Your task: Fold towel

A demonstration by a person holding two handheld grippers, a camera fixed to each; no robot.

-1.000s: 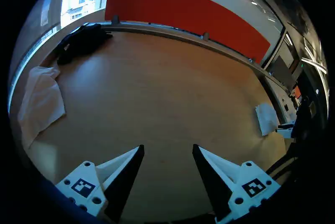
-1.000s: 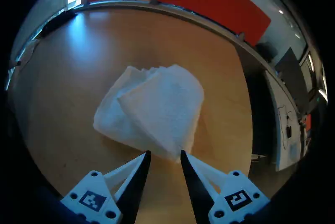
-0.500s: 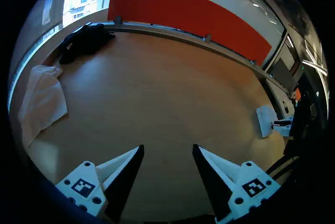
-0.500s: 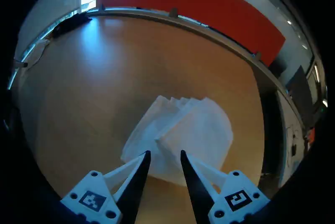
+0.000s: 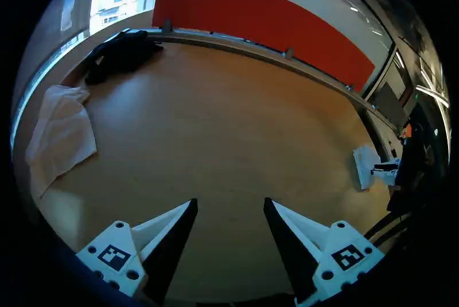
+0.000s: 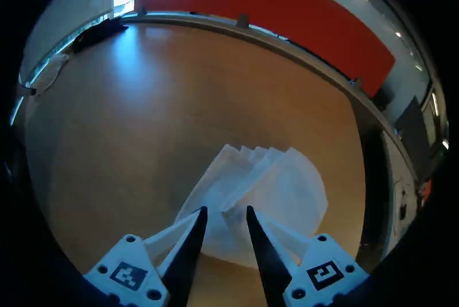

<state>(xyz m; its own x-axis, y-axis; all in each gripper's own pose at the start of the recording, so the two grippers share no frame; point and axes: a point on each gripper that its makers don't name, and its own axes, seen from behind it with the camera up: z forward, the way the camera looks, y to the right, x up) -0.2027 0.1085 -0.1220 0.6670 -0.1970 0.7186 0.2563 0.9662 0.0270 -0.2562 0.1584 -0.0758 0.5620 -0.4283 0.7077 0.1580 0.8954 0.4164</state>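
Towel [image 6: 275, 192], part-folded, lies on the wooden table [image 6: 143, 123] at the tips of the right gripper [image 6: 222, 210], whose narrow fingers straddle a raised fold, probably to lift it; whether they pinch, I cannot tell. The left gripper [image 5: 229, 201] hovers spread wide, well aside.

1. Broad light-brown wooden table top [image 5: 229, 117], smooth and glossy, sweeping away to a pale raised rail [image 5: 252, 49] along the far edge.
2. Lying flat on the wood at the right-hand end in the left gripper view: small white folded terry towel [image 5: 363, 164]. Seen close up in the right gripper view [image 6: 275, 192], with layered edges fanned out at its far side.
3. Spread near the left edge: rumpled white cloth [image 5: 60, 135], partly doubled over itself.
4. Heaped at the far left corner, just beside the rail: black fabric bundle [image 5: 123, 54], near the rumpled cloth and well apart from the towel.
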